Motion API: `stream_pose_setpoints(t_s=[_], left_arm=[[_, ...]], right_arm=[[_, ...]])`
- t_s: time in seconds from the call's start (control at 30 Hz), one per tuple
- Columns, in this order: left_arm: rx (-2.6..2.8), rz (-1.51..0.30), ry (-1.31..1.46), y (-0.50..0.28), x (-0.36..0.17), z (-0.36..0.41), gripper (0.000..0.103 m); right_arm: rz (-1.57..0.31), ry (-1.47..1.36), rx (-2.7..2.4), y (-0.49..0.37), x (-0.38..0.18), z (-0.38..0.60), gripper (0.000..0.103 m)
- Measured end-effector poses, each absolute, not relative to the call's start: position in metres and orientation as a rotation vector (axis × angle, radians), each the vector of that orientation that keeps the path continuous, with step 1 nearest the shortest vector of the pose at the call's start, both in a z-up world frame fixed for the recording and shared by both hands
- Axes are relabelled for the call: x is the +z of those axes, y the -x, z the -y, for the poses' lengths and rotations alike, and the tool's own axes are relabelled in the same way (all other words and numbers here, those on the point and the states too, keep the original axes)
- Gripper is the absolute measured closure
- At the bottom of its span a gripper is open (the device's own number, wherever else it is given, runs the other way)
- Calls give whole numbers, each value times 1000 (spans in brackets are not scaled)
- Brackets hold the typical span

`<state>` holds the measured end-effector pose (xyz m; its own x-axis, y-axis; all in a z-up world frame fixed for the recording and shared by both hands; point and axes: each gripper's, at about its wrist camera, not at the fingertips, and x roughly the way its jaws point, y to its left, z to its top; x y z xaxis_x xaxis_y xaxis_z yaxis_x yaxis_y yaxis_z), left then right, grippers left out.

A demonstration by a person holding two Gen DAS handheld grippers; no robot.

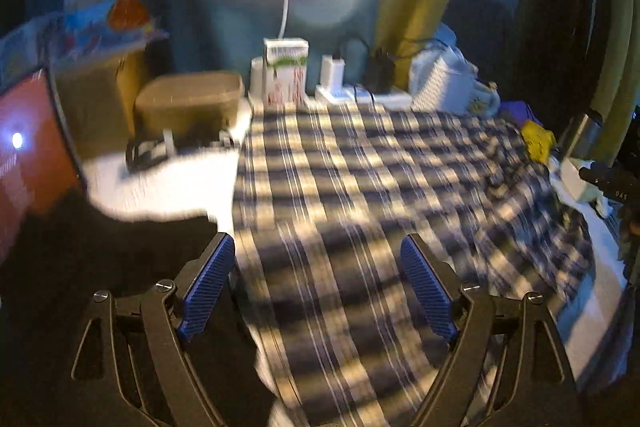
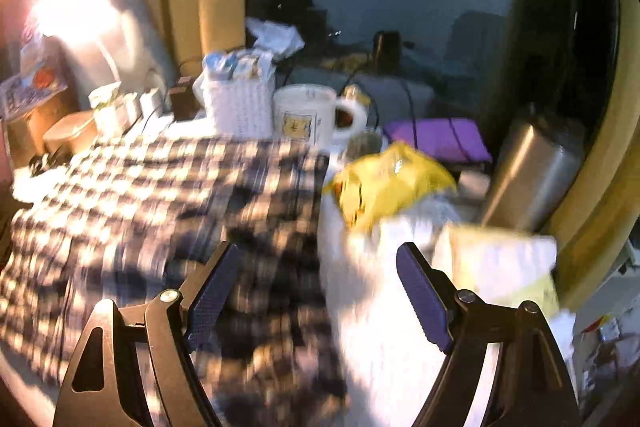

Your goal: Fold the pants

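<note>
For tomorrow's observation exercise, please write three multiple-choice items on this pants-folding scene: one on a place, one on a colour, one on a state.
1. Where does the yellow bag lie?
A. On top of the plaid pants
B. Beside the plaid pants, in front of the white mug
C. Inside the white basket

2. What colour are the left gripper's pads?
A. Red
B. Green
C. Blue

3. How does the right gripper stand?
A. Open, holding nothing
B. Shut on the pants
C. Shut on the mug

Answers:
1 B, the bag sits off the cloth's edge, nearer than the mug.
2 C, both ribbed pads are blue.
3 A, the jaws are wide apart and nothing is pinched.
</note>
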<state>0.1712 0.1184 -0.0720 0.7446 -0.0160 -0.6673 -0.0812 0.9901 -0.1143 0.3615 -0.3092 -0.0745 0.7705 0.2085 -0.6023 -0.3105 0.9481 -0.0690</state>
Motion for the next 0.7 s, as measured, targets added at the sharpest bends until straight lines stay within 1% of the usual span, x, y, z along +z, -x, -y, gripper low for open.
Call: stream_pose_setpoints(t_s=[0.03, 0.07, 0.1, 0.17, 0.33, 0.4, 0.43, 0.47, 0.5, 0.53, 0.57, 0.6, 0.7], left_arm=[[37, -736, 149, -164, -76, -116, 18], [34, -747, 163, -156, -81, -113, 18], [34, -755, 176, -150, -84, -112, 18], [30, -770, 198, -139, -92, -110, 18], [12, -804, 232, -113, -108, -102, 18], [-2, -815, 245, -104, -112, -99, 15], [-5, -822, 241, -101, -115, -97, 13], [-5, -831, 233, -97, -118, -95, 13], [-8, -847, 224, -95, -121, -92, 13], [-8, -863, 216, -93, -125, -90, 13], [1, -890, 210, -92, -129, -89, 13], [10, -908, 210, -91, -133, -88, 13], [5, -901, 182, -87, -134, -83, 13]], right_arm=[[-644, 174, 294, -355, -80, 311, 21], [-656, 184, 306, -350, -85, 311, 24], [-673, 199, 320, -345, -91, 310, 31], [-712, 211, 333, -339, -105, 311, 36], [-821, 132, 336, -338, -138, 321, 36], [-833, 137, 325, -333, -143, 319, 36], [-824, 146, 321, -329, -142, 317, 38], [-813, 153, 318, -327, -141, 316, 51], [-813, 158, 317, -326, -141, 315, 59], [-817, 160, 316, -326, -142, 315, 62], [-814, 167, 312, -324, -141, 313, 69], [-809, 175, 311, -321, -141, 312, 72], [-782, 194, 302, -311, -134, 310, 74]])
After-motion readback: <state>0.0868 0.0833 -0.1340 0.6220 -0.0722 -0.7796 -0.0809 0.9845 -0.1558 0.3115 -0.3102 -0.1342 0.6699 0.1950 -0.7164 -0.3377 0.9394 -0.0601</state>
